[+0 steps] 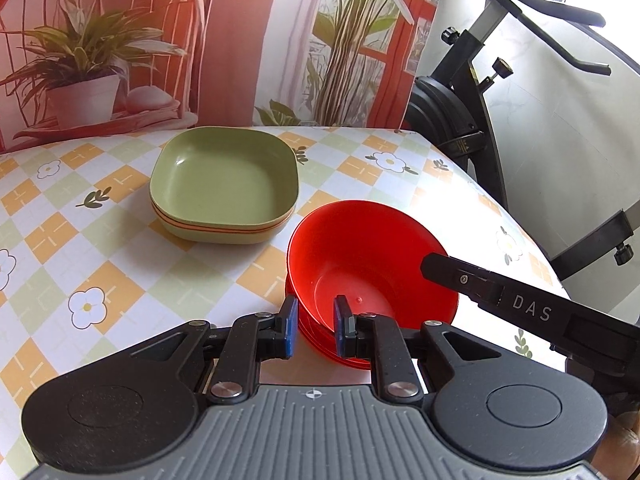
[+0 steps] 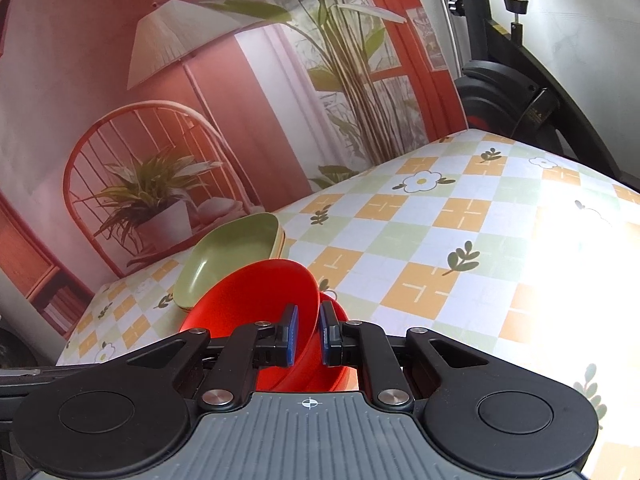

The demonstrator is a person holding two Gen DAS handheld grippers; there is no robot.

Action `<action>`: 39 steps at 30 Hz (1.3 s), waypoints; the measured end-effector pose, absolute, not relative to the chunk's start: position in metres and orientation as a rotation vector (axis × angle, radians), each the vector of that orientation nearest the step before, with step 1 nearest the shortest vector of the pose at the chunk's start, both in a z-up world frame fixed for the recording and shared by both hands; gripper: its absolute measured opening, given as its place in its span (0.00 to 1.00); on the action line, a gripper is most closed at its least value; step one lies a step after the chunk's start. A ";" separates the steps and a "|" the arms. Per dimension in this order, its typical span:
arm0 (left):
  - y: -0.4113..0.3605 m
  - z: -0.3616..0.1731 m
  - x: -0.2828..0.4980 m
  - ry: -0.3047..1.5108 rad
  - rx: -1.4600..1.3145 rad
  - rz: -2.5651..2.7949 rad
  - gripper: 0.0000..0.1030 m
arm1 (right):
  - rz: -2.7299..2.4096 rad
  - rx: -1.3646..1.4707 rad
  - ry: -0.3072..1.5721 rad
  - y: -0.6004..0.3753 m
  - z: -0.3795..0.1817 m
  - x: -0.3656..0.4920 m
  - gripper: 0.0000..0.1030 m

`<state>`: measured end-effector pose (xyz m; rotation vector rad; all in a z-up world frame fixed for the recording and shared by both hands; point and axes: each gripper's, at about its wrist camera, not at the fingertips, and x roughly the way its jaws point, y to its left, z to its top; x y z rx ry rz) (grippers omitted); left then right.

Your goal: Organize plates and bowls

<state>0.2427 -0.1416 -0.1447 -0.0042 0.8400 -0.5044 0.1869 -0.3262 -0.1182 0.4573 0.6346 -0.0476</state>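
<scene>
the left gripper (image 1: 316,326) has a ribbed grey body across the bottom of the frame with a small white crosshair mark, two black round-capped lobes, black linkage arms with silver rivets, and blue pads (image 1: 291,328) on black fingers. the right gripper (image 2: 306,332) looks the same in its own view. in the left view's lower right its black finger bears white letters "das" and a small screw.

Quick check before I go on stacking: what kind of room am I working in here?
Likely a home room set up for recording, not a real kitchen. The table has a checked floral cloth, the wall behind is a printed backdrop of a chair and plants, and an exercise bike stands beside it.
</scene>
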 end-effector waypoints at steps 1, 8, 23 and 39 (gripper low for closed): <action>-0.143 -0.146 0.243 0.841 -0.002 -0.505 0.19 | -0.049 0.461 0.635 -0.327 -0.119 0.187 0.12; -0.149 -0.149 0.242 0.831 0.041 -0.505 0.19 | -0.052 0.472 0.639 -0.332 -0.125 0.188 0.12; -0.151 -0.155 0.243 0.845 0.060 -0.513 0.19 | -0.067 0.479 0.657 -0.334 -0.132 0.190 0.12; -0.142 -0.152 0.247 0.842 0.016 -0.483 0.24 | -0.108 0.474 0.640 -0.339 -0.131 0.187 0.17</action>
